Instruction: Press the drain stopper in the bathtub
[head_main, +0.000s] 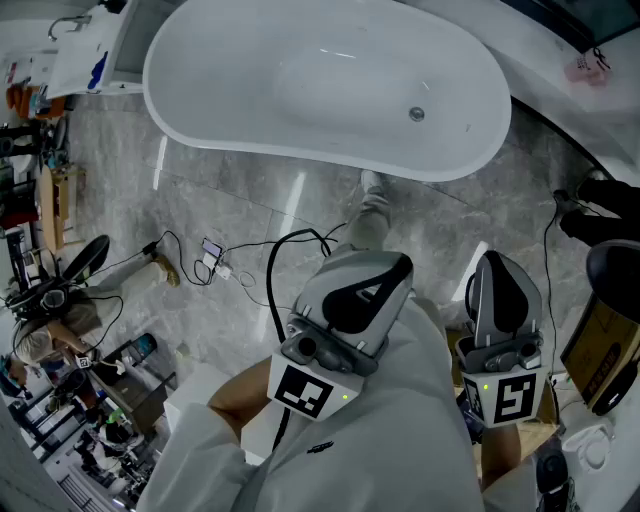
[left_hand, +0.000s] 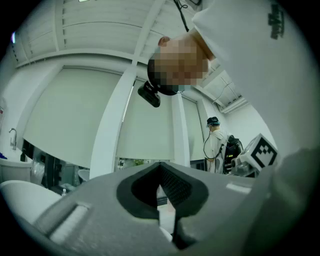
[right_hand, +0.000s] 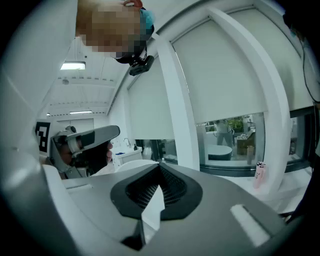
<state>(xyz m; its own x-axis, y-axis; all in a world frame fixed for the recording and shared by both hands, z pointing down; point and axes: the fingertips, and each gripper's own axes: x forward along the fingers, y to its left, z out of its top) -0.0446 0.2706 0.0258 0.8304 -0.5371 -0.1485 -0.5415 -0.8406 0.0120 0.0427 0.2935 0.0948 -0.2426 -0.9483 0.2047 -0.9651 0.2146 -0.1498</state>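
Observation:
In the head view a white oval bathtub (head_main: 330, 150) stands on the grey marble floor at the top. Its round metal drain stopper (head_main: 417, 114) sits in the tub's bottom toward the right end. Both grippers are held close to the person's body, far from the tub and pointing upward. The left gripper (head_main: 385, 268) and the right gripper (head_main: 497, 262) hold nothing. In the left gripper view the jaws (left_hand: 162, 192) stand together with only a thin slit between them. The right gripper view shows the same for its jaws (right_hand: 157, 192). Neither gripper view shows the stopper.
Black cables (head_main: 270, 270) and a charger (head_main: 212, 250) lie on the floor below the tub. Shelves and clutter (head_main: 50, 300) fill the left side. Dark bags and shoes (head_main: 600, 230) sit at the right. Another person (left_hand: 216, 142) stands far back by the windows.

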